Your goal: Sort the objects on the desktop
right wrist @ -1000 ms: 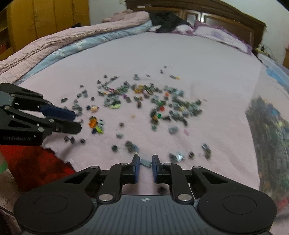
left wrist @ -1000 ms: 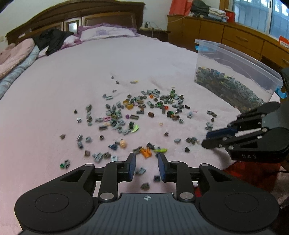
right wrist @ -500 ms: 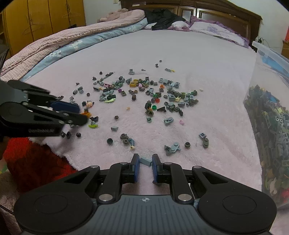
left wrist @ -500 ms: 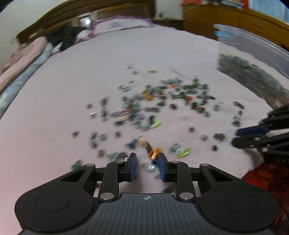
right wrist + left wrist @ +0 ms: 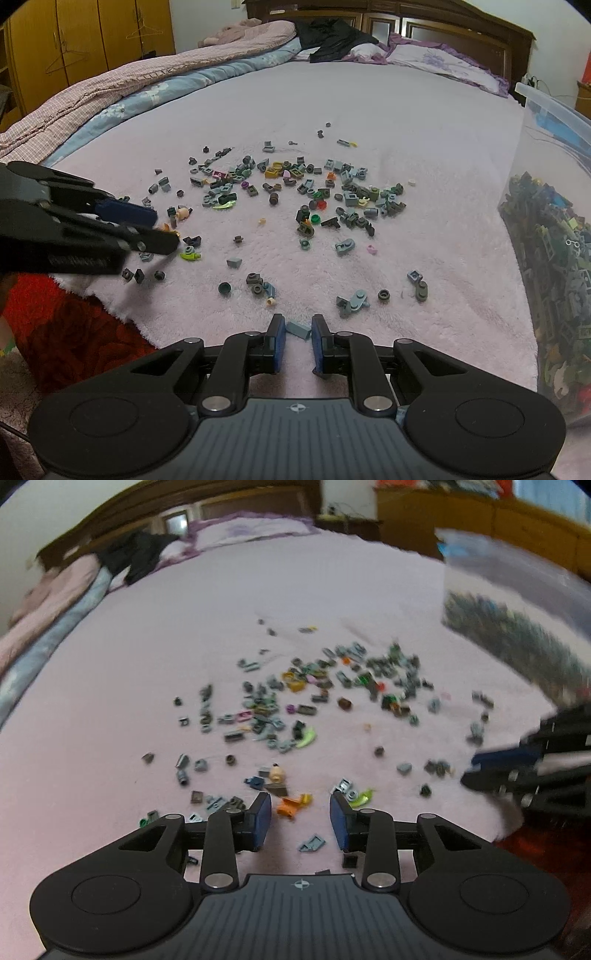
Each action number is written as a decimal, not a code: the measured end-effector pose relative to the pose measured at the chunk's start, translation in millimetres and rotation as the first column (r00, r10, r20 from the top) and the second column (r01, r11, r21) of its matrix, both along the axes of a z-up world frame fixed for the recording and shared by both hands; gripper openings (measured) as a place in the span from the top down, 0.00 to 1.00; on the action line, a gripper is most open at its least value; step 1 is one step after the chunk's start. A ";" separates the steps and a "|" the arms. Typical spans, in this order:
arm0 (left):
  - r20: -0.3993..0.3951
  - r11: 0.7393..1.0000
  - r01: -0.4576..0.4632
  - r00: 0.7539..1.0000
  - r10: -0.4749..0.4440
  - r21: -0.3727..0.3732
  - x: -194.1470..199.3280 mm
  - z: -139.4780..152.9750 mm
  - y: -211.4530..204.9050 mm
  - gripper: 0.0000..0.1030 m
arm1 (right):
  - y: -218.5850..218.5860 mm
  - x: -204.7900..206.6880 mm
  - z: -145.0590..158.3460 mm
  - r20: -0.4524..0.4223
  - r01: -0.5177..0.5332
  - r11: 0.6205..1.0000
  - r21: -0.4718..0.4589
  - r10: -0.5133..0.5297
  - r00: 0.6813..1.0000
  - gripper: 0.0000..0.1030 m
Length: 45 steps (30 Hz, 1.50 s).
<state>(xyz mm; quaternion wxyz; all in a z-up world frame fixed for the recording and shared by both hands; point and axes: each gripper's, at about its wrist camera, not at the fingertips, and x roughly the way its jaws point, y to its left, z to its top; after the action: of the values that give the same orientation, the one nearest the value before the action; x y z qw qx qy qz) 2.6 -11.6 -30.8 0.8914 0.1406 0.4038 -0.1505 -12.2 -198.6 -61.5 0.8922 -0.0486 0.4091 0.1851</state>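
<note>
Several small toy brick pieces [image 5: 295, 192] lie scattered on a pale pink blanket [image 5: 424, 122]. My left gripper [image 5: 300, 806] is open, low over the near pieces, with an orange piece [image 5: 293, 805] between its fingertips on the blanket. It also shows in the right wrist view [image 5: 162, 230] at the left. My right gripper [image 5: 298, 326] is open, with a grey sloped brick [image 5: 298, 329] lying between its fingertips; whether they touch it I cannot tell. It shows blurred in the left wrist view [image 5: 476, 771].
A clear plastic bin [image 5: 546, 236] partly filled with bricks stands on the right; it also shows in the left wrist view [image 5: 517, 602]. A red cloth [image 5: 74, 332] lies off the blanket's near edge. Pillows and folded quilts [image 5: 147, 85] lie at the far side.
My left gripper moved forward and down over the near pieces, bringing the orange piece between its fingers. My right gripper stayed nearly still over the grey brick.
</note>
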 end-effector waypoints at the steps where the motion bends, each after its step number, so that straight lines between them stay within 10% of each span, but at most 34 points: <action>1: -0.001 1.000 0.004 1.000 -0.004 0.000 0.0 -1.0 0.2 0.65 | 0.0 -0.1 0.0 0.000 0.000 1.000 0.001 0.000 1.000 0.83; 7: -0.005 0.999 -0.013 1.000 0.013 -0.039 3.7 -3.7 11.9 0.65 | 0.7 -1.1 0.0 0.002 0.001 1.000 0.002 -0.001 1.000 0.82; 13: -0.008 0.997 0.007 1.000 -0.008 -0.077 -0.7 -3.4 14.4 0.89 | 1.7 -1.6 0.0 0.006 0.003 1.000 -0.001 -0.003 1.000 0.81; 20: 0.033 0.994 0.011 0.999 -0.007 -0.110 -10.8 13.5 16.8 0.89 | 1.6 -12.7 12.7 0.052 0.009 1.000 -0.013 -0.008 0.999 0.49; 45: 0.043 0.992 0.048 0.998 -0.043 -0.117 -20.6 21.1 5.0 0.89 | 6.3 -4.3 15.5 0.004 0.034 0.999 0.022 -0.034 0.999 0.83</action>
<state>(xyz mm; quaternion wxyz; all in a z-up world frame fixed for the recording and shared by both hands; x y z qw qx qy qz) -18.0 -6.6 -9.7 0.9025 0.0999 0.3728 -0.1913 -16.5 -192.3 -46.0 0.8967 -0.0322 0.4056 0.1745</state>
